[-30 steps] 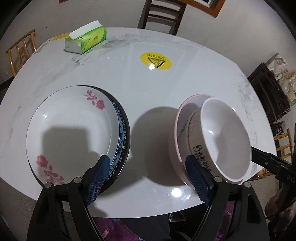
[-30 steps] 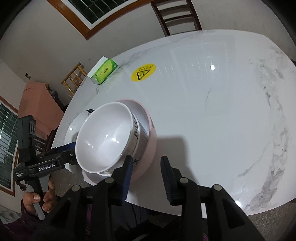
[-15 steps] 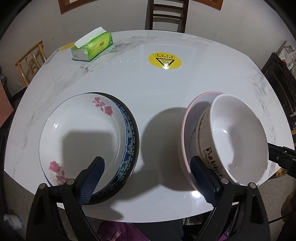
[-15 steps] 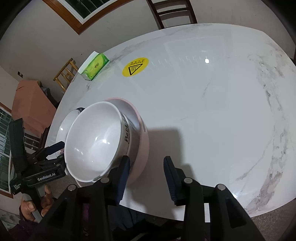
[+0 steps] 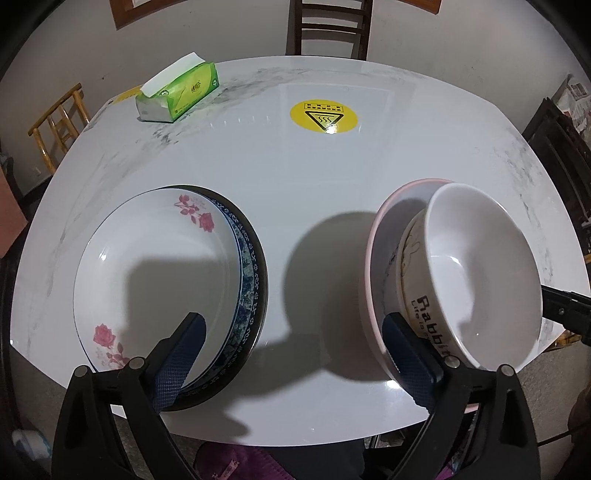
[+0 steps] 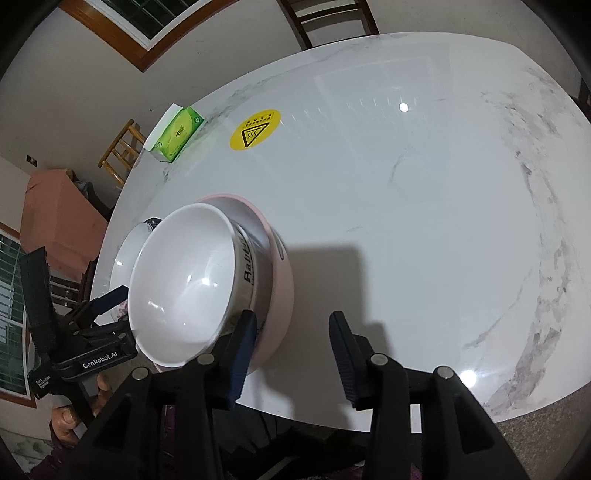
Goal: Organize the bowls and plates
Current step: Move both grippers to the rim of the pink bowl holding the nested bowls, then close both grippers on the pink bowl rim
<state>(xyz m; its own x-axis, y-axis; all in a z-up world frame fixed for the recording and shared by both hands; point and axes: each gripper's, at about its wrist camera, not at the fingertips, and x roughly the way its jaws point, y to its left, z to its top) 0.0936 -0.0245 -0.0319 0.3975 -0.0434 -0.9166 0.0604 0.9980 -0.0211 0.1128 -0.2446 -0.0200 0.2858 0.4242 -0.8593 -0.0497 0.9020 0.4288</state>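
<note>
A white rose-patterned plate (image 5: 159, 266) tops a stack with a blue-patterned plate (image 5: 247, 280) and a dark one beneath, at the table's near left. To the right, a white "Rabbit" bowl (image 5: 480, 273) sits tilted inside a pink bowl (image 5: 380, 266). My left gripper (image 5: 291, 321) hovers between stack and bowls, its jaws opening with only bare table between them. In the right wrist view the white bowl (image 6: 184, 280) and pink bowl (image 6: 280, 288) lie just left of my right gripper (image 6: 291, 321), which is open and holds nothing. Its left finger overlaps the pink bowl's near side.
A green tissue box (image 5: 177, 92) and a yellow warning sticker (image 5: 324, 116) lie on the far part of the white marble table (image 6: 424, 192). A dark chair (image 5: 328, 26) stands behind it and a wooden chair (image 5: 59, 125) to the left. The near table edge is close under both grippers.
Both grippers' jaws have spread wider. Both views have tilted a little, showing more of the table. The plates and bowls have stayed where they were.
</note>
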